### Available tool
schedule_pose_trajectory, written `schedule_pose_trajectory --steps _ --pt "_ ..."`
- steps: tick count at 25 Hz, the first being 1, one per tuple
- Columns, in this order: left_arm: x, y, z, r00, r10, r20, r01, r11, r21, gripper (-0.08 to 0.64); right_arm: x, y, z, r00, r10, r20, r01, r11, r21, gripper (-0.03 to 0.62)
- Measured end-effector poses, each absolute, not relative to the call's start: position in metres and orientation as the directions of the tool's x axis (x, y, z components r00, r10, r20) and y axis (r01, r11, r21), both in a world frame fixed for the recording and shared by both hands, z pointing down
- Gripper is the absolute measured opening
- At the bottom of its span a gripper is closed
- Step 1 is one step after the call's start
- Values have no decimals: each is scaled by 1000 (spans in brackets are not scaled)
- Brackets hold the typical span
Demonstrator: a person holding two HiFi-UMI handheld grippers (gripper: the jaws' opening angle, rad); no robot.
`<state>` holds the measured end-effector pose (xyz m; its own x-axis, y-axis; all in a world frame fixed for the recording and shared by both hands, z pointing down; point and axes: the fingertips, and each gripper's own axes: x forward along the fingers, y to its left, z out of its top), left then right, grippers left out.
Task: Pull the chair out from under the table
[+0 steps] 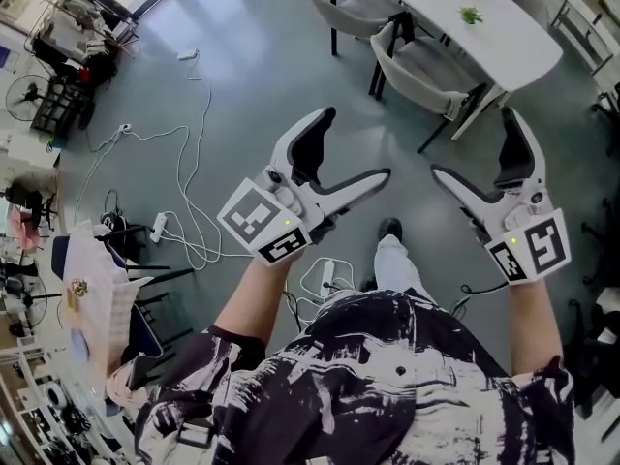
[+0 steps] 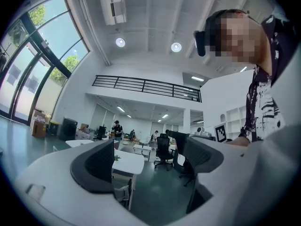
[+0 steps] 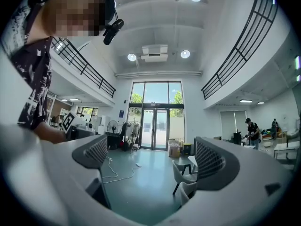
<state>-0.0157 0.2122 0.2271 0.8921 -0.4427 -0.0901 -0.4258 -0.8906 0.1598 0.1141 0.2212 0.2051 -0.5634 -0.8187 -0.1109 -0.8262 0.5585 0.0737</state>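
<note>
Long white table (image 1: 518, 42) ahead, with a light-grey shell chair on black legs (image 1: 421, 71) tucked against its near edge. White left gripper (image 1: 358, 143) and white right gripper (image 1: 472, 141) are in mid-air, well apart from the chair. Both have jaws wide apart, gripping nothing.

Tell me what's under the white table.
Two grey chairs, the nearer chair and the farther chair, are pushed in at the edge of the white table, fronts beneath it. Its top covers everything further under.

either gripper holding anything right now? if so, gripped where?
Nothing held: left gripper and right gripper are both open, jaws empty, clear of the chair.
</note>
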Motion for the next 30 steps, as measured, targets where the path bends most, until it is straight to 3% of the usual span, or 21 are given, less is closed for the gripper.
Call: schedule_pose_trajectory --steps 12,21,30 --pt "53 15 225 892 -449 -57 -436 -886 157 459 170 12 200 -609 -784 -119 -793 607 57 532" --pt "49 -69 232 888 -459 -14 -451 -879 157 459 163 -67 209 -623 -773 -116 -781 624 38 532" --pt "32 -143 265 958 -286 6 -283 -945 164 459 133 -114 240 -514 -855 -71 -857 511 61 532"
